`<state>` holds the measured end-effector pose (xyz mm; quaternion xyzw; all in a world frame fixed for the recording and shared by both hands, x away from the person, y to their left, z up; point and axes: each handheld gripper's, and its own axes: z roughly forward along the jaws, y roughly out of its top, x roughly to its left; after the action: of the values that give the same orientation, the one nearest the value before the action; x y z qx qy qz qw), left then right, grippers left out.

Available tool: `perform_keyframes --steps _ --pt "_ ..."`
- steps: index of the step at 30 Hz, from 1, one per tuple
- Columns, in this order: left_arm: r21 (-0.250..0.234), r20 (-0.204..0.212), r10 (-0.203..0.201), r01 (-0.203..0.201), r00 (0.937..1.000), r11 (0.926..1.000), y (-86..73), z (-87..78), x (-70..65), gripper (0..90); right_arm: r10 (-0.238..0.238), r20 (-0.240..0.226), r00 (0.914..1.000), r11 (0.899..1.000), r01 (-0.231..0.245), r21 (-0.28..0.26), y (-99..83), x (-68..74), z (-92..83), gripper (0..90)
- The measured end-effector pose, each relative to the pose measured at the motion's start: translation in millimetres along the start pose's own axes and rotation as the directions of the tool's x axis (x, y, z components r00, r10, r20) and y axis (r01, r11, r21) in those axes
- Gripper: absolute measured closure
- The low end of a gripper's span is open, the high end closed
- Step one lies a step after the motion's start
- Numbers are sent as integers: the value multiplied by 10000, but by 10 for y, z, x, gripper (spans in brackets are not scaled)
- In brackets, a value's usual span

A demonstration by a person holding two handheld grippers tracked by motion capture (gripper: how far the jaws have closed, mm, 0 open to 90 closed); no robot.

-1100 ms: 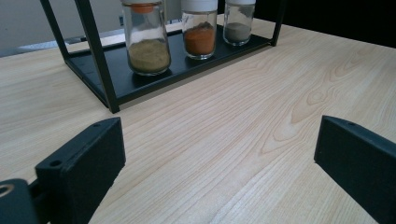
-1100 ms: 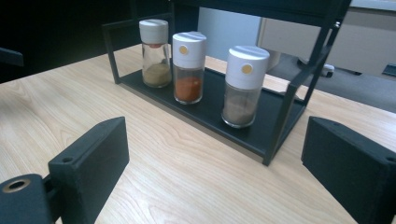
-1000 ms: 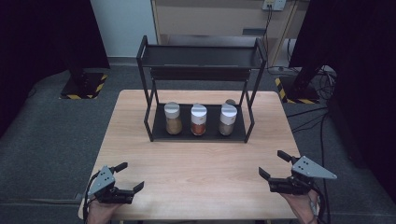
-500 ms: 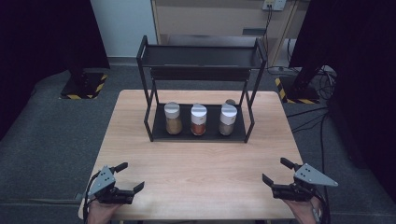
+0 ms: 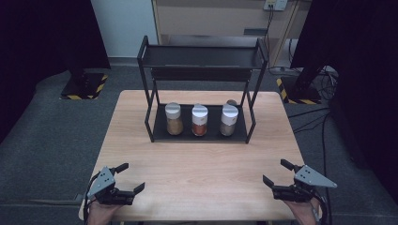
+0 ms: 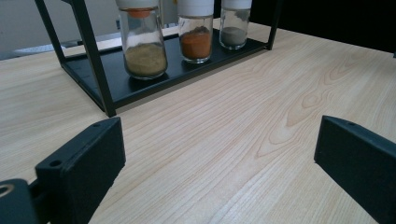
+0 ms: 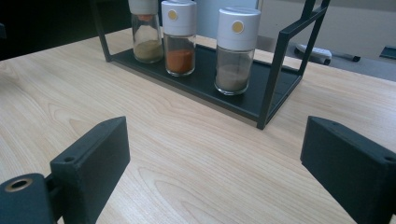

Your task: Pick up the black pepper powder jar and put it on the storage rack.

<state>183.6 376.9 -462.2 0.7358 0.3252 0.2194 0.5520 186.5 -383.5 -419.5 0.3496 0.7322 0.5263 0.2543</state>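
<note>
I hold both grippers low at the near edge, well short of the black rack (image 5: pixel 202 75), so either can reach in; the left gripper (image 5: pixel 127 177) and the right gripper (image 5: pixel 277 172) both stand wide with nothing between the jaws; on the rack's bottom shelf I count three spice jars in a row: yellow-brown (image 5: pixel 173 118), orange (image 5: pixel 199 120), grey (image 5: pixel 228 120).

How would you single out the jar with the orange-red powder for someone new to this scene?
On the wooden table stands a black two-tier rack; its bottom shelf holds three white-capped glass jars in a row. Take the middle jar: its powder is orange-red, while the left jar holds tan powder and the right jar holds grey.
</note>
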Motion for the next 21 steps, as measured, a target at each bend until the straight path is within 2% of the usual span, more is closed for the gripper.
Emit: perform_keyframes --steps 21 --pt "-20 15 38 -38 10000 10000 0 2 -1 10 73 -145 9999 9999 -71 139 -4 -21 18 83"
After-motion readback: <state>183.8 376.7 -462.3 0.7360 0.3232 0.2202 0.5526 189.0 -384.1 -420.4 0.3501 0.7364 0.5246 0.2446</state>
